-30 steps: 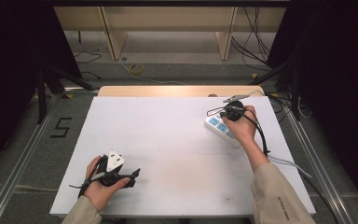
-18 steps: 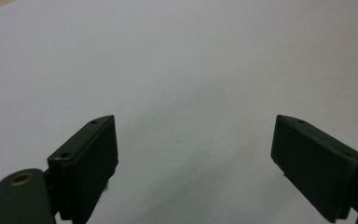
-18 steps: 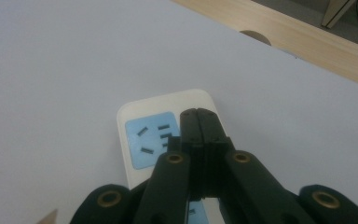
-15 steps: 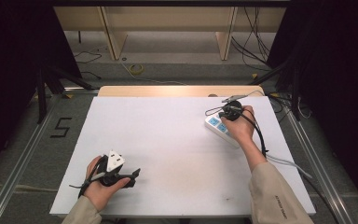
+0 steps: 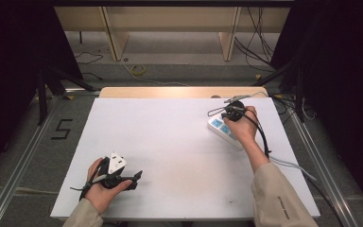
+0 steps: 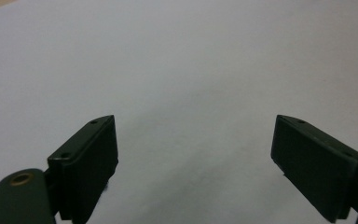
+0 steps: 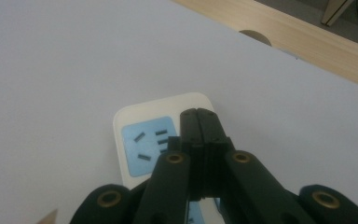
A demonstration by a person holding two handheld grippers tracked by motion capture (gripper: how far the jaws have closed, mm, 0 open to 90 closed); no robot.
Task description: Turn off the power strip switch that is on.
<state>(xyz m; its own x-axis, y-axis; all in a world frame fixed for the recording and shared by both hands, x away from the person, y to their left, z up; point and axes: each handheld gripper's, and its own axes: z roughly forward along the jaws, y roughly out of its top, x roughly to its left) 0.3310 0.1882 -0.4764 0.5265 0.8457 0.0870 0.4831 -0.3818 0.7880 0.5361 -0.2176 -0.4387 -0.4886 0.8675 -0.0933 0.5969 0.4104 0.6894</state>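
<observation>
Right gripper (image 7: 198,114) was clenched empty, tips over the white power strip (image 5: 223,132) at the table's (image 5: 170,142) 2 o'clock; left gripper (image 6: 196,154) sat released at 7 o'clock, well apart.

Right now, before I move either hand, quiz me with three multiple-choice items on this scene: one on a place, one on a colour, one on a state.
1. Where does the power strip lie on the table?
A far right part
B near left corner
C centre

2. What colour are its socket faces?
A red
B light blue
C green

3. How do the jaws of the right hand-held gripper stand?
A wide open
B shut together
C clamped on a cable

Key: A, it lies under the right hand; B, blue panels show; C is wrong, B, the jaws meet.
</observation>
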